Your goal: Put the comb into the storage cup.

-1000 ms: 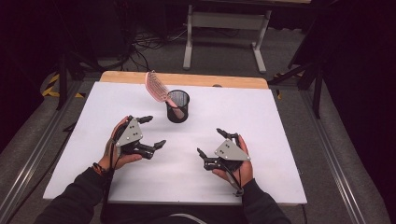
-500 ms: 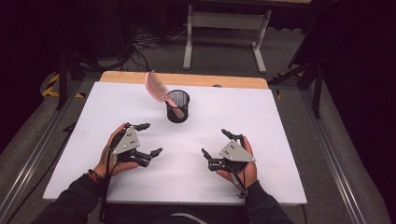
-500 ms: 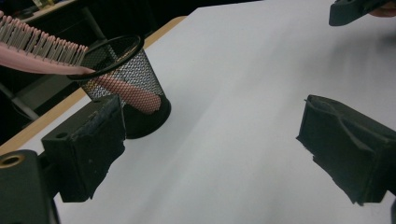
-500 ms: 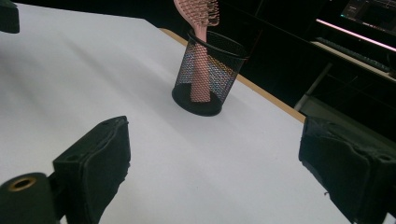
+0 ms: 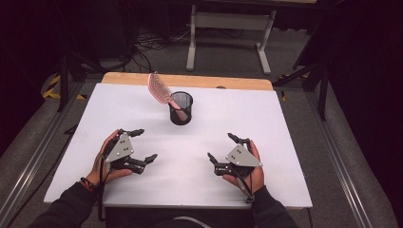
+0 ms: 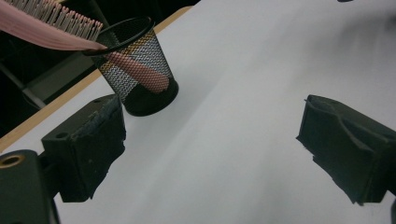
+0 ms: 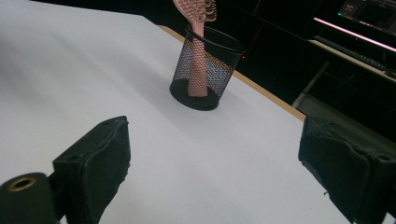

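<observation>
Both of my tongs, left gripper [image 5: 140, 145] and right gripper [image 5: 222, 148], rest spread and empty on the white table [image 5: 285, 137]; pink hairbrush [image 5: 160, 90] stands handle-down, tilted, in the black mesh cup [image 5: 181, 108] well ahead.

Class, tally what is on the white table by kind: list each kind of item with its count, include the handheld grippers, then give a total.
Pink hairbrush: 1, standing handle-down in the cup
Black mesh cup: 1
Handheld grippers: 2, the left gripper and the right gripper, both with jaws apart and holding nothing
Total: 4
</observation>
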Motion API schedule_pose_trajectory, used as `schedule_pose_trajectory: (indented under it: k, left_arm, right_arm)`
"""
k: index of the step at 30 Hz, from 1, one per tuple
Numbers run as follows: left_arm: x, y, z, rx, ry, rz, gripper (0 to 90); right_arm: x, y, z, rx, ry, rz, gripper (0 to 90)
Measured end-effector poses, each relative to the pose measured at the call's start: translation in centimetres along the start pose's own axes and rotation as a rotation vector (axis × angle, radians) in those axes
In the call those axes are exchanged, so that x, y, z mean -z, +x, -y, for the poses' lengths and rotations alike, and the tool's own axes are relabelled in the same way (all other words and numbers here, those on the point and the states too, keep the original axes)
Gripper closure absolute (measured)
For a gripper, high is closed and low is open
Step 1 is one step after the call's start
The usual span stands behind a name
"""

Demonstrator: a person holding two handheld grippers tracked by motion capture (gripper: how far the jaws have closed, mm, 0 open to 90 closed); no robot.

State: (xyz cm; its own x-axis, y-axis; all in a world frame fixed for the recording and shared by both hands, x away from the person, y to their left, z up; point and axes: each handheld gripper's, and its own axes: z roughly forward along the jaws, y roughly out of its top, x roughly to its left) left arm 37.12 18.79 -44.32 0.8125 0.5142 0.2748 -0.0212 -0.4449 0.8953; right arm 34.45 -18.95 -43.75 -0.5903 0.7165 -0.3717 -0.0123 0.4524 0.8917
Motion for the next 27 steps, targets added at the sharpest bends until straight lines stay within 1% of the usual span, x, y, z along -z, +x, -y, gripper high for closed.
schedule_pose_trajectory:
  k: [2, 4, 7, 8, 11, 13, 17, 18, 19, 22, 24, 27]
  left_arm:
    - [0.2, 0.0, 0.2, 0.001, -0.001, -0.009, 8.2]
    - [0.3, 0.0, 0.4, -0.002, 0.01, -0.012, 8.3]
    - [0.4, 0.1, 0.8, 0.004, 0.017, -0.018, 8.5]
    - [0.5, 0.2, 0.9, 0.0, 0.023, -0.02, 8.7]
    - [0.8, 0.1, 1.2, 0.006, 0.028, -0.024, 8.7]
    - [0.9, 0.1, 1.3, -0.003, 0.033, -0.029, 8.7]
    - [1.1, 0.0, 1.5, -0.002, 0.036, -0.031, 8.7]
    - [1.2, 0.0, 1.6, 0.003, 0.037, -0.033, 8.8]
    - [1.4, 0.0, 1.8, -0.005, 0.045, -0.037, 9.0]
    - [1.7, 0.0, 2.0, 0.0, 0.047, -0.043, 9.2]
    - [1.9, 0.0, 2.3, 0.004, 0.051, -0.051, 9.2]
    - [2.4, 0.1, 2.6, 0.023, 0.044, -0.061, 9.2]
  right_arm:
    - [0.1, 0.0, 0.1, 0.001, 0.002, 0.001, 10.0]
    - [0.2, 0.0, 0.2, 0.001, 0.003, 0.001, 10.0]
    - [0.3, 0.0, 0.2, 0.003, 0.006, 0.003, 10.1]
    - [0.4, 0.0, 0.3, 0.002, 0.006, 0.002, 10.1]
    - [0.5, 0.0, 0.4, 0.002, 0.007, 0.001, 10.1]
    - [0.6, -0.1, 0.5, 0.004, 0.011, 0.002, 10.1]
    - [0.9, -0.1, 0.8, 0.003, 0.016, 0.004, 10.2]
    - [1.0, -0.1, 0.8, 0.005, 0.016, 0.007, 10.3]
    - [1.1, -0.1, 0.9, 0.006, 0.018, 0.008, 10.5]
    - [1.3, -0.1, 1.0, 0.015, 0.014, 0.015, 10.8]
    - [1.4, -0.2, 1.2, 0.013, 0.014, 0.015, 10.8]
    - [1.7, -0.3, 1.4, 0.012, 0.019, 0.023, 10.9]
